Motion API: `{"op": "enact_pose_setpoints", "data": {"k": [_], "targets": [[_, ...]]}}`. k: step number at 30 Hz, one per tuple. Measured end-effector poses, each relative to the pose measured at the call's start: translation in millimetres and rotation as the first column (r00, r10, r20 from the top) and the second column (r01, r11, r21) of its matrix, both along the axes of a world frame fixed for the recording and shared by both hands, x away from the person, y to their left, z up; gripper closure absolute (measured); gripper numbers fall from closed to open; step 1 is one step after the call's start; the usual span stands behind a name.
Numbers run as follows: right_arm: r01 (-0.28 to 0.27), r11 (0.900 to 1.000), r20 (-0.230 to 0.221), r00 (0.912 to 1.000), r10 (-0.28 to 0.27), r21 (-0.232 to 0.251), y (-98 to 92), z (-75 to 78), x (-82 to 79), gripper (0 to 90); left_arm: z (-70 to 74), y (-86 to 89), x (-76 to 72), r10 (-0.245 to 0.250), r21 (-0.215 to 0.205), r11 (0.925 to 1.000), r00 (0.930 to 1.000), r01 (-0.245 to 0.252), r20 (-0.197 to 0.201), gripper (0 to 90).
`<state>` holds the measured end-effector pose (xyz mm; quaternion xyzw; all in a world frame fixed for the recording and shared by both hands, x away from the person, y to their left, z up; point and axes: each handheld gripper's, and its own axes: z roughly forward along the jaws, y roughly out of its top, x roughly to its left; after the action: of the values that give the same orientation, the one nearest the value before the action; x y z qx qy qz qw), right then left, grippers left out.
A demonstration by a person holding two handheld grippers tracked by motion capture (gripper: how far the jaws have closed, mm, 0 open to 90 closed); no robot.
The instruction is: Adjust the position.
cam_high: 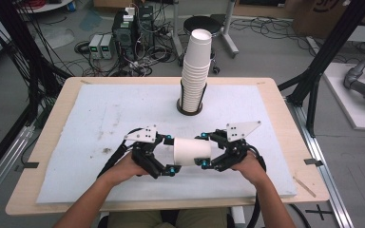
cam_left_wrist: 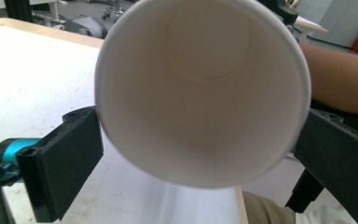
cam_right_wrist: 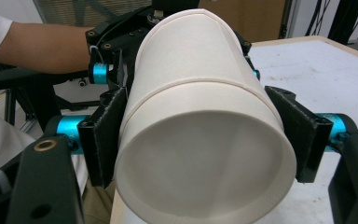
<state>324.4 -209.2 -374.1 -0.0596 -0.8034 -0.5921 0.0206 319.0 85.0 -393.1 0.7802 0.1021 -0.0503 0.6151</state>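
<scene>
Paper cup clamped between both tongs.

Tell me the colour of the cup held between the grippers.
White; the cup shows best in the high view.

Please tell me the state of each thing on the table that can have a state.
Paper cup: lying sideways, held between both grippers above the table.
Left hand-held gripper: shut on the cup's open rim end.
Right hand-held gripper: shut on the cup's bottom end.
Cup stack: upright in its black holder.

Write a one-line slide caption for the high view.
Left gripper and right gripper hold a paper cup sideways before the cup stack.
</scene>
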Motion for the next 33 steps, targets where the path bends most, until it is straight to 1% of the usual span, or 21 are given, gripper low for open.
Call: {"op": "enact_pose_setpoints", "data": {"k": [1,8,10,11,12,13,15,19,22,23,26,27,30,31,32,33], "targets": [[-0.002,1.000,0.004,1.0000,0.002,0.000,1.3,-0.3,0.1,26.4,0.5,-2.5,0.2,0.002,-0.006,1.0000,1.0000,-0.002,0.005,1.8],[-0.008,1.000,0.006,0.9999,0.008,0.005,1.8,-0.2,0.0,26.4,-0.1,-5.0,2.2,0.006,-0.003,1.0000,1.0000,-0.006,0.005,1.8],[-0.008,1.000,0.005,1.0000,0.008,0.006,1.7,-0.1,-0.2,26.4,0.3,-4.9,2.4,0.012,-0.009,0.9999,0.9999,-0.012,0.007,3.7],[-0.009,1.000,0.002,1.0000,0.009,0.009,1.8,-0.4,-0.2,26.5,0.8,-4.3,3.2,0.009,-0.009,0.9999,0.9999,-0.009,0.005,10.0],[-0.009,1.000,0.002,1.0000,0.009,0.009,1.8,-0.4,-0.2,26.5,1.1,-3.8,3.4,0.001,-0.010,1.0000,0.9999,-0.001,0.010,10.0],[-0.005,1.000,0.001,1.0000,0.005,0.008,1.9,-0.9,-0.1,26.5,1.0,-4.0,3.4,0.006,-0.009,0.9999,0.9999,-0.005,0.012,12.3],[-0.005,1.000,0.001,1.0000,0.005,0.006,2.0,-1.4,0.1,26.5,0.9,-3.9,3.4,0.003,0.003,1.0000,0.9999,-0.003,0.013,12.7],[-0.004,1.000,-0.001,1.0000,0.004,0.005,2.0,-1.5,0.1,26.8,2.0,-3.3,2.9,0.003,0.009,1.0000,0.9999,-0.003,0.017,14.4],[-0.006,1.000,0.000,1.0000,0.006,-0.004,2.4,-1.8,-0.1,27.3,3.2,-2.5,1.9,0.001,0.025,0.9997,0.9997,-0.001,0.026,17.7],[-0.008,1.000,-0.006,0.9999,0.008,-0.014,3.1,-2.3,0.0,27.3,4.2,-1.5,1.8,0.001,0.037,0.9993,0.9996,-0.002,0.027,19.0],[-0.009,1.000,-0.009,0.9999,0.009,-0.021,4.0,-2.4,0.1,27.3,5.3,-0.8,1.6,0.000,0.046,0.9989,0.9997,-0.001,0.026,20.2],[-0.009,0.999,-0.021,0.9998,0.008,-0.031,4.7,-1.8,-0.1,27.2,6.2,-0.6,1.3,-0.001,0.052,0.9987,0.9997,-0.001,0.023,20.5],[-0.011,1.000,-0.025,0.9996,0.010,-0.028,5.2,-1.3,-0.1,26.9,9.8,-0.4,0.2,0.002,0.063,0.9980,0.9997,-0.004,0.026,20.9],[-0.009,1.000,-0.036,0.9993,0.008,-0.025,5.2,-0.8,-0.2,25.9,11.6,-0.2,0.2,0.001,0.075,0.9972,0.9995,-0.004,0.033,20.8],[0.002,1.000,-0.050,0.9988,-0.003,-0.018,5.0,0.1,-0.3,20.5,12.6,0.1,0.5,0.002,0.085,0.9963,0.9994,-0.005,0.034,20.8],[0.028,1.000,-0.073,0.9969,-0.028,-0.006,3.3,2.7,0.5,17.4,13.0,0.1,0.5,0.007,0.090,0.9959,0.9997,-0.009,0.025,20.8]]}}
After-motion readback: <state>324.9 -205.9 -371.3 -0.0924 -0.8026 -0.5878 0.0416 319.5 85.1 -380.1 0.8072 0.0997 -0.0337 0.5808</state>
